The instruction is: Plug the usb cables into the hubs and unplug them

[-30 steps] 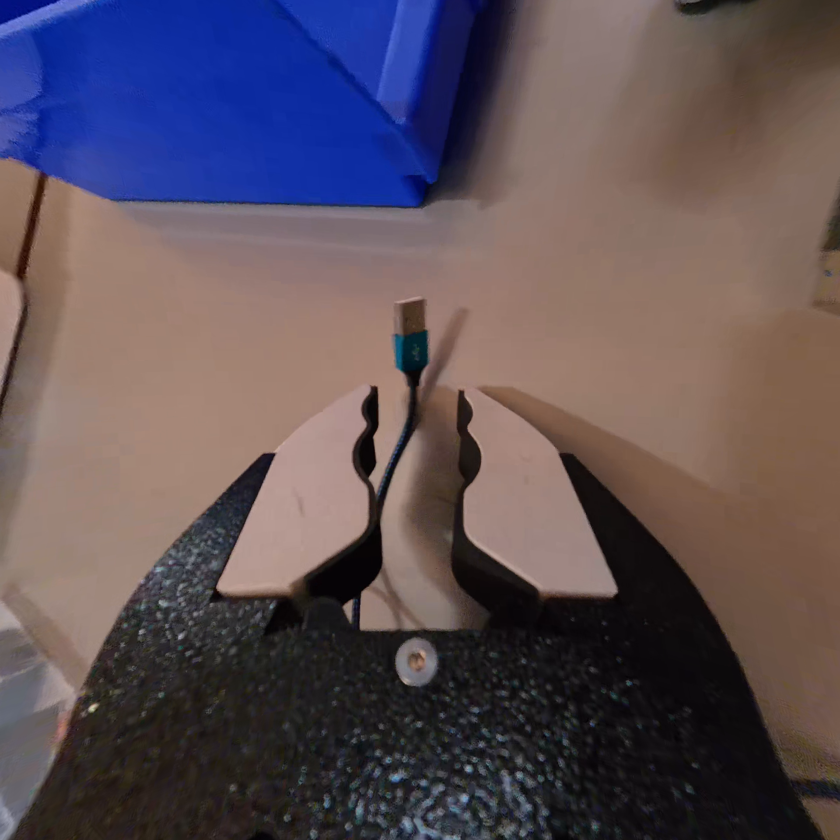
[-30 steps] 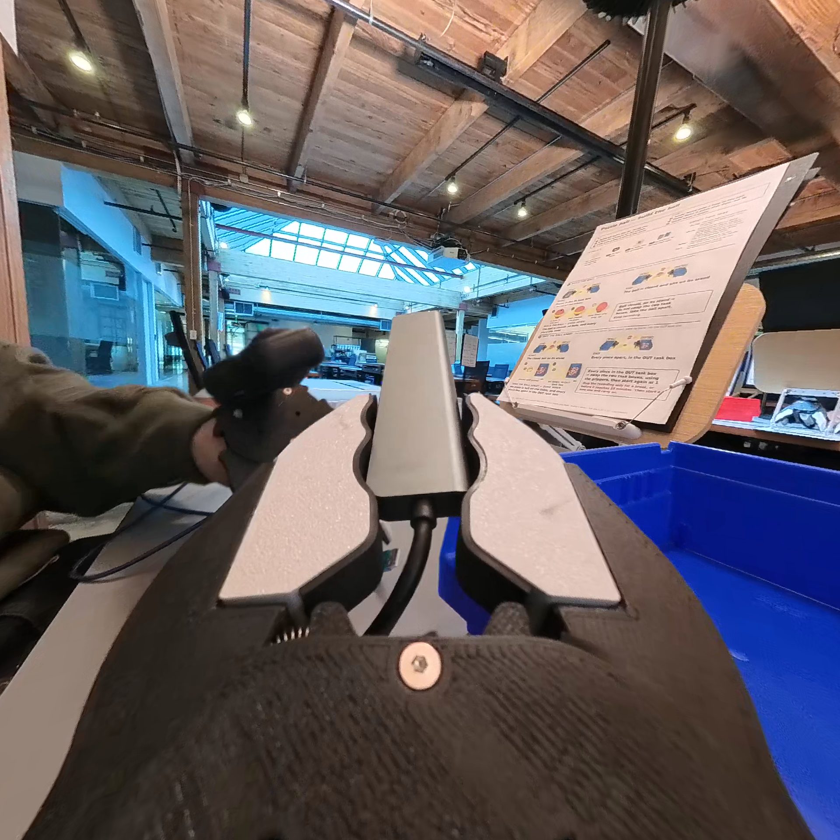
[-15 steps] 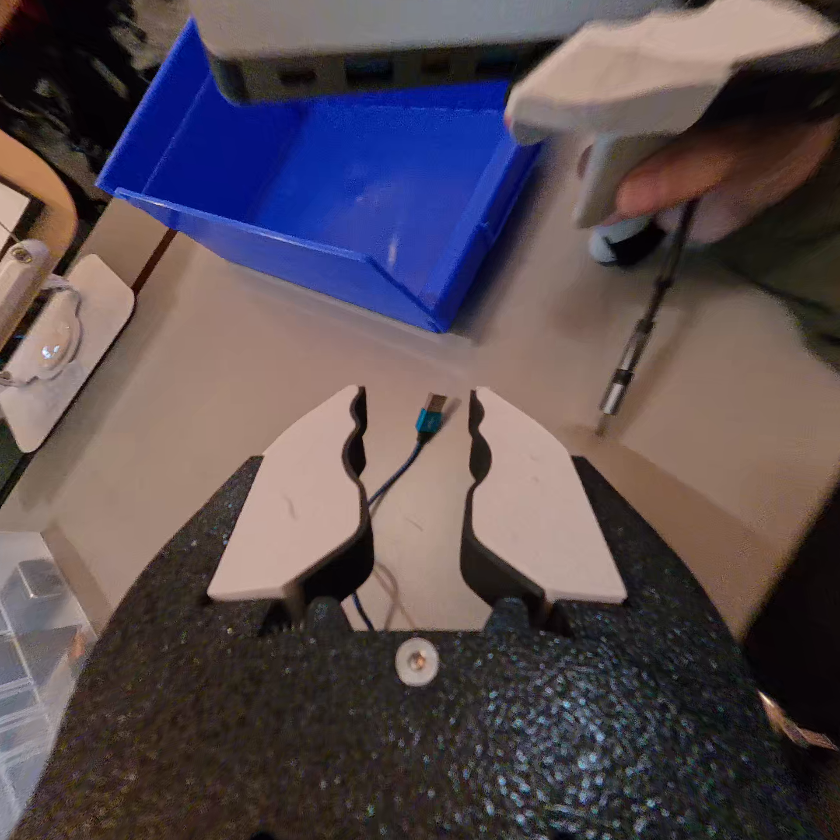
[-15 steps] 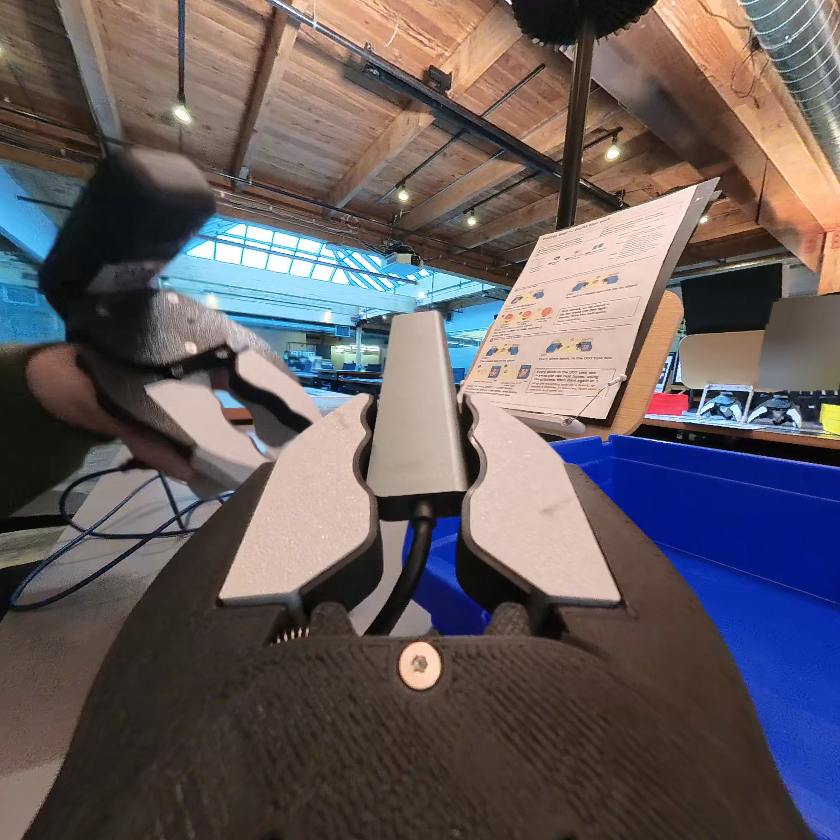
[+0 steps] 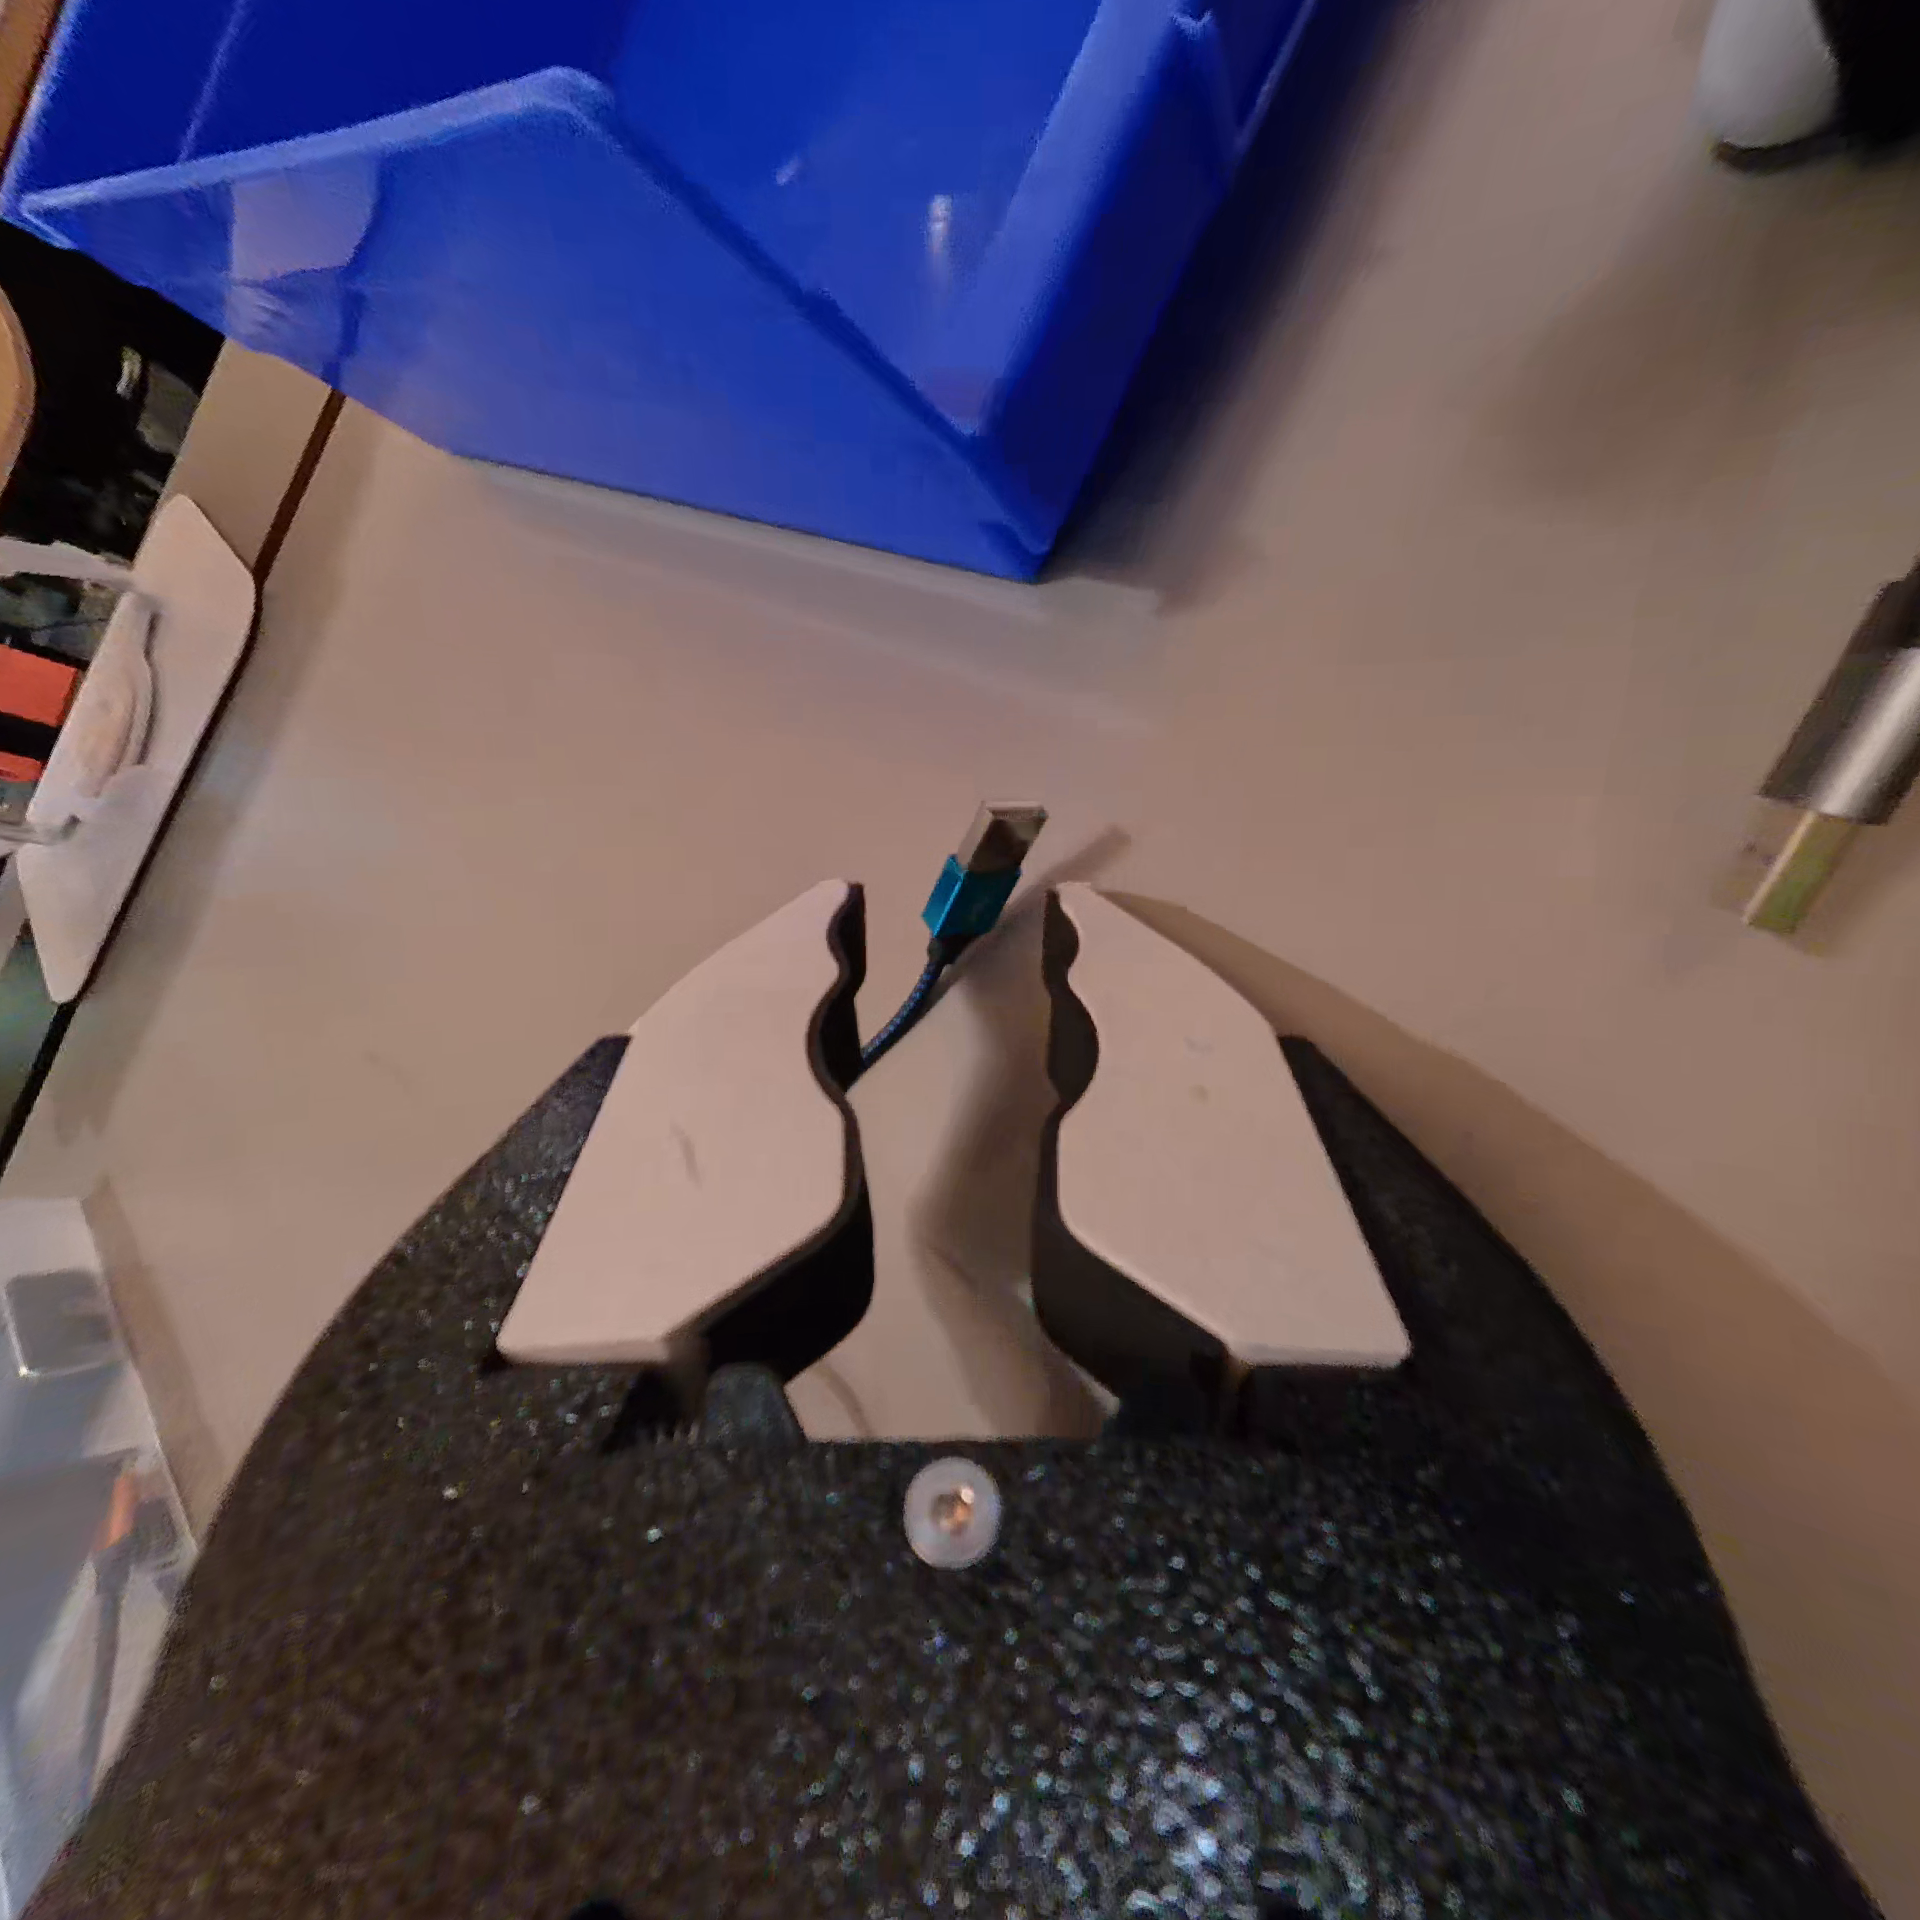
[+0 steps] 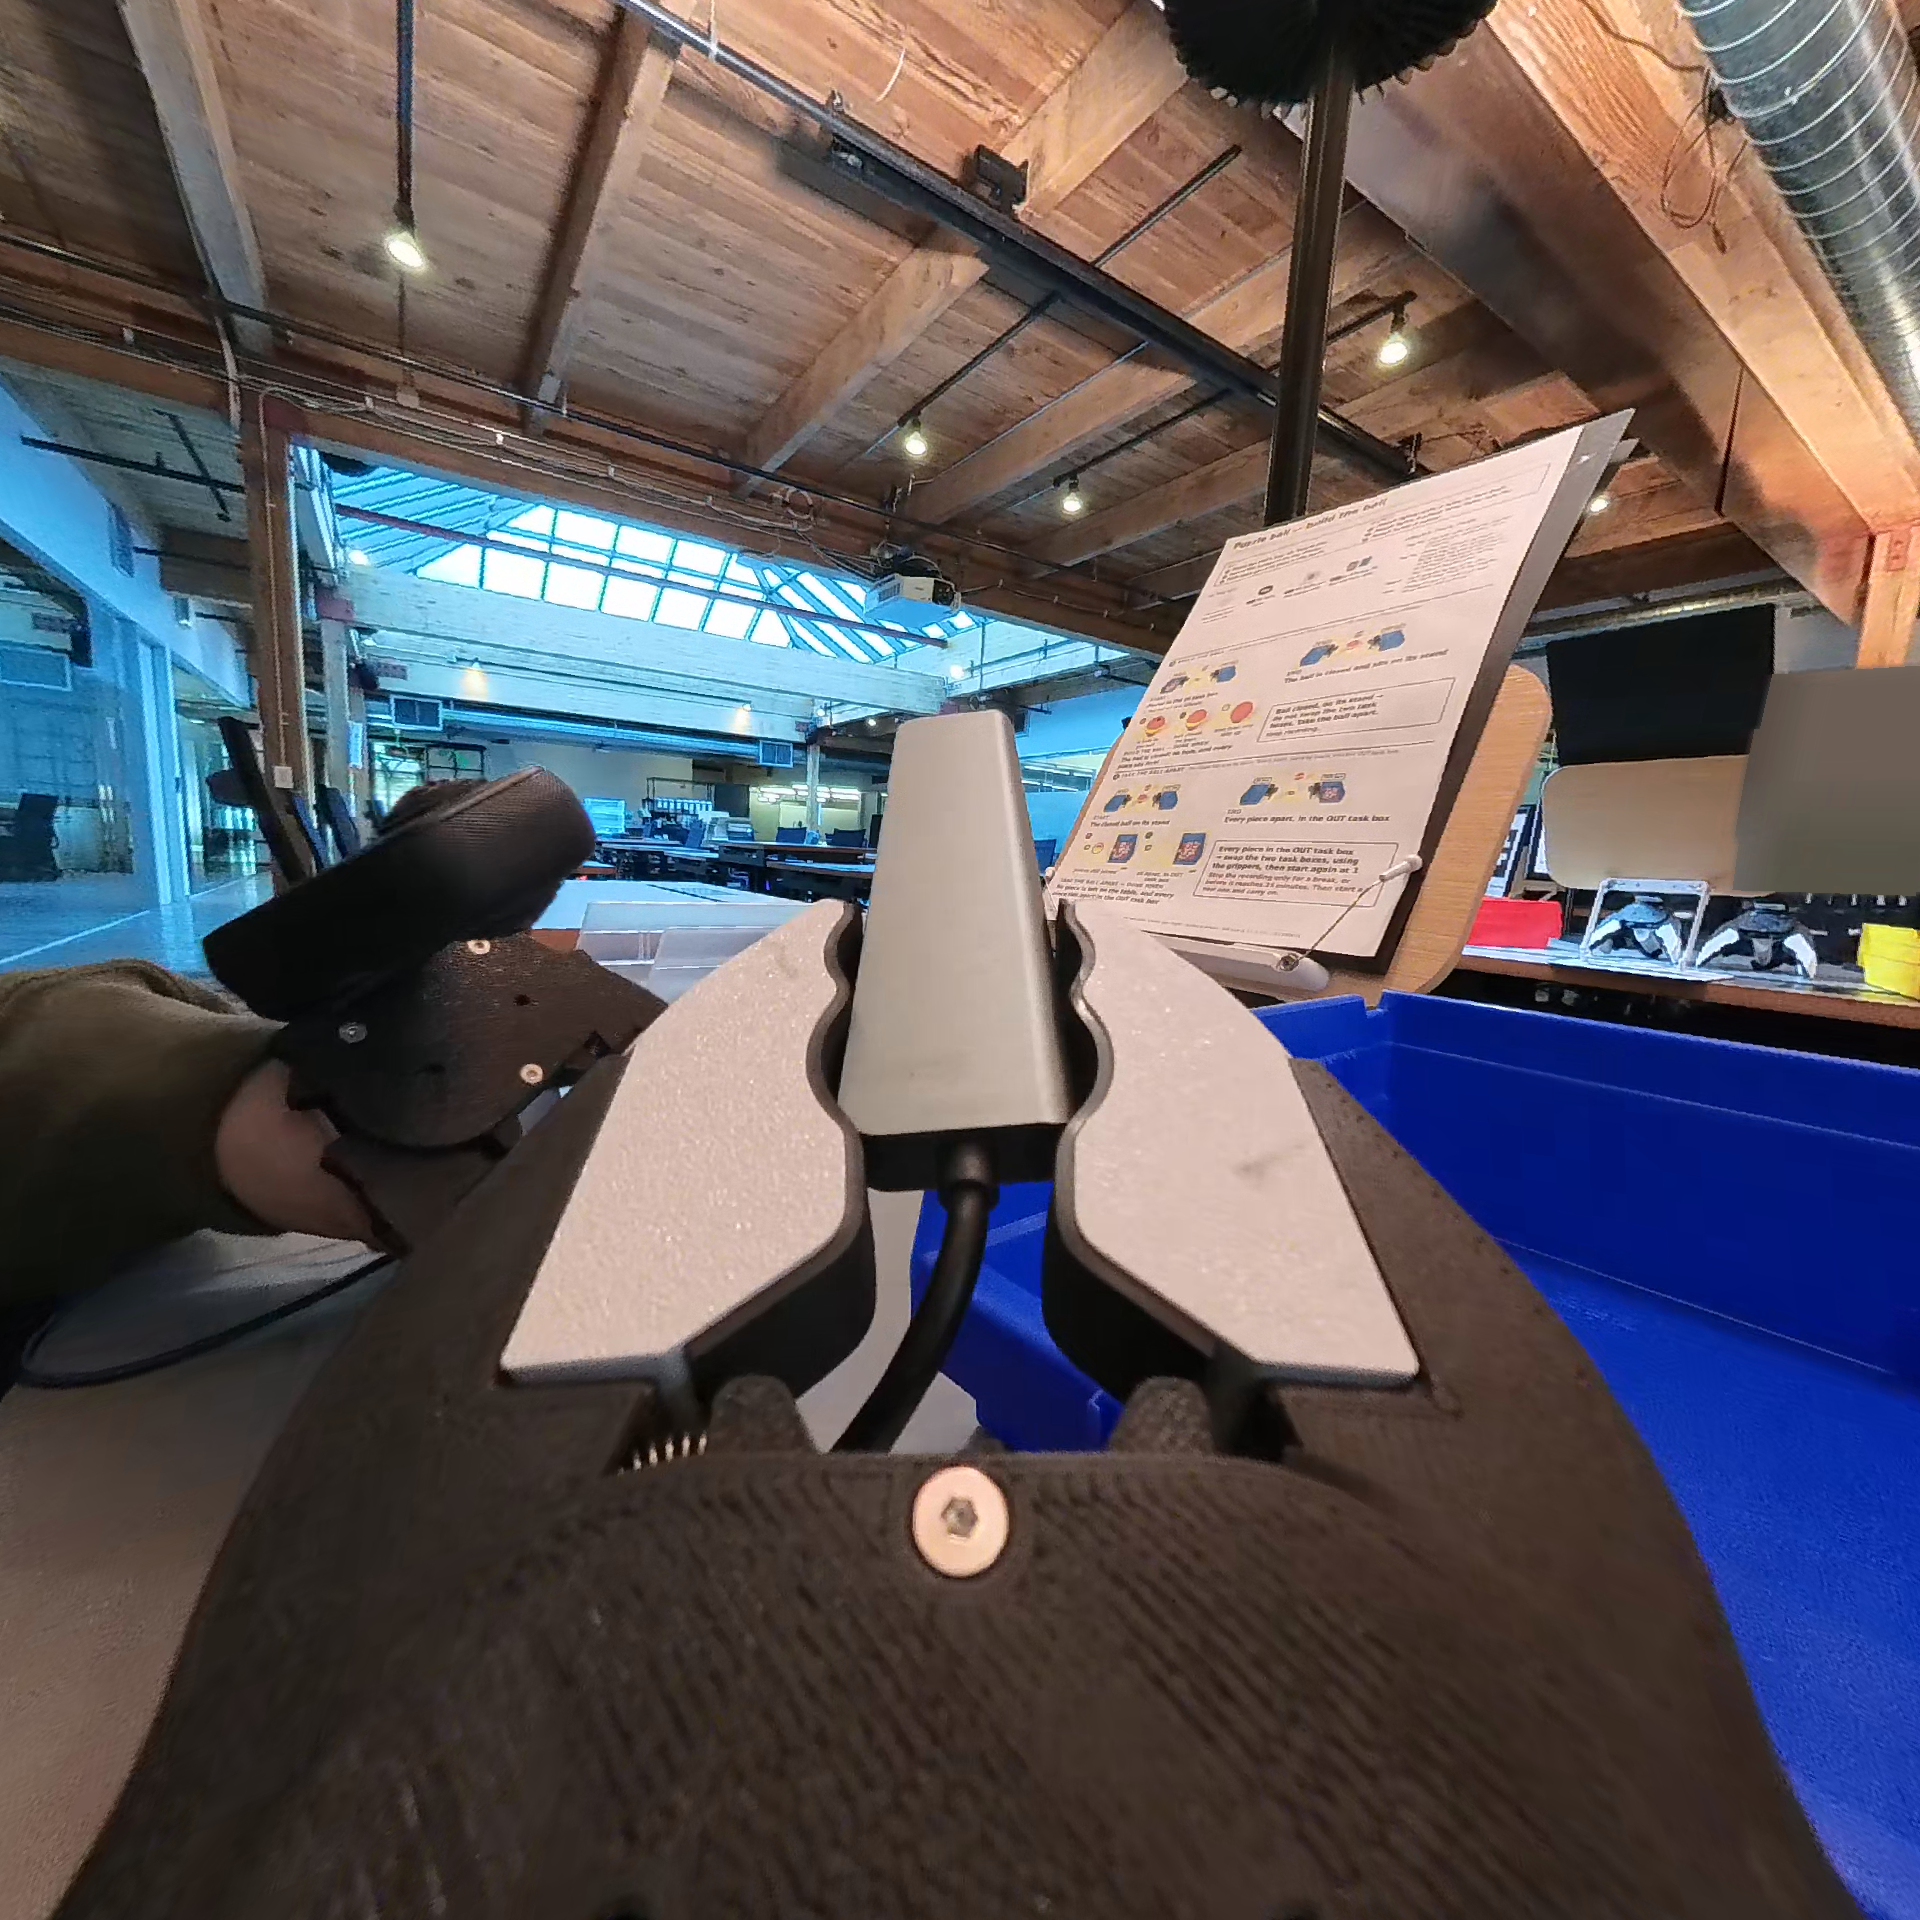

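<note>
A USB cable with a teal plug (image 5: pixel 975 891) and a silver tip lies on the beige table (image 5: pixel 623 831). My left gripper (image 5: pixel 954 896) is open just above the table, and the plug lies loose between its fingertips. The braided cord runs under the left finger (image 5: pixel 717 1132). My right gripper (image 6: pixel 956 914) is shut on a grey hub (image 6: pixel 951 831), held up with its black lead hanging below. The hub's own silver plug (image 5: pixel 1839 790) rests on the table at the right. The left gripper (image 6: pixel 447 966) also shows in the right wrist view, in a hand.
A blue bin (image 5: pixel 727 260) stands just beyond the plug; it also shows in the right wrist view (image 6: pixel 1610 1164). A sheet on a wooden stand (image 6: pixel 1340 748) rises behind it. A white stand base (image 5: pixel 145 727) and a clear plastic box (image 5: pixel 52 1455) sit by the table's left edge.
My left gripper, lifted half a second ago, has dropped back close to the table, with the teal plug at its tips. My right gripper stays shut on the hub.
</note>
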A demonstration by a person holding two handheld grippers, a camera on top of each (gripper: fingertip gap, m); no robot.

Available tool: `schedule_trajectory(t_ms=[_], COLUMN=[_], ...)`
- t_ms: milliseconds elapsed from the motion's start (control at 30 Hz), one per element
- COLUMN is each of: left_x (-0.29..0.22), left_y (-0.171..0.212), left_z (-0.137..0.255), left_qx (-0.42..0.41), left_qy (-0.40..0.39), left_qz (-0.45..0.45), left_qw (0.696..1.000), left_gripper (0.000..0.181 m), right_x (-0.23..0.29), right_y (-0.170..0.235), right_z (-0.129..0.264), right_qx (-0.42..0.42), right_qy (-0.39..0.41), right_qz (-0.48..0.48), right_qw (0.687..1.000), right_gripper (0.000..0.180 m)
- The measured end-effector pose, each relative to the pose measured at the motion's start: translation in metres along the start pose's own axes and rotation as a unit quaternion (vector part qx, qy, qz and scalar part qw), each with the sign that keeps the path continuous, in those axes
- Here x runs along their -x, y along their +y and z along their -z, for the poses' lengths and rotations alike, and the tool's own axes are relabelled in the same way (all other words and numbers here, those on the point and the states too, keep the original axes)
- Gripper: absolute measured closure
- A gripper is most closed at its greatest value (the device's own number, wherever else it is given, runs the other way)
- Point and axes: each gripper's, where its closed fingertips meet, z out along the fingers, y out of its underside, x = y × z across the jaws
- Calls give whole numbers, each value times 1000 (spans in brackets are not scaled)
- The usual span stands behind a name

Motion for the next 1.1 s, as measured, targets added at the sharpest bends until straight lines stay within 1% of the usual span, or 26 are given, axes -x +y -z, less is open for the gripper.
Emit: schedule_trajectory(t_ms=[67, 200, 267, 433, 533, 600, 667, 767, 833, 933, 1000, 1100], left_x=[-1, -1, -5, -5, -5, -5, -7, -9, -9, -9, -8, -6], left_y=[1, 1, 1, 0, -1, -1, -1, 1, 2, 2, 2, 1], left_z=[0, -4, -6, -8, -10, -12, -13, -12, -11, -11, -11, -8], left_qx=[4, 15, 15, 6, -5, -12, -15, -11, -28, -45, -70, -93], left_qy=[5, 19, 42, 70, 101, 136, 190, 287, 312, 337, 339, 317], left_qz=[-1, -13, -11, 2, 4, 17, 37, 55, 1, -28, -33, -45], left_qw=[1000, 1000, 999, 998, 995, 990, 981, 956, 950, 940, 938, 943], left_gripper=[153, 153, 163, 163, 164, 165, 165, 166, 166, 166, 166, 163], right_x=[0, 1, 1, 1, 1, 2, 2, 1, 1, 1, 1, 1], right_y=[0, 1, 1, 1, 1, 1, 1, 1, 1, 1, 1, 1], right_z=[0, 0, 0, 0, -1, -1, -1, 0, -1, 0, 0, 0], right_qx=[1, 2, 2, 2, 3, 3, 3, 2, 3, 3, 3, 3], right_qy=[-1, -3, -3, -3, -4, -4, -5, -4, -4, -4, -4, -4], right_qz=[0, 1, 2, 0, 2, 3, 2, 1, 1, 2, 2, 1], right_qw=[1000, 1000, 1000, 1000, 1000, 1000, 1000, 1000, 1000, 1000, 1000, 1000], right_gripper=[144, 144, 144, 144, 144, 144, 144, 144, 144, 144, 144, 144])
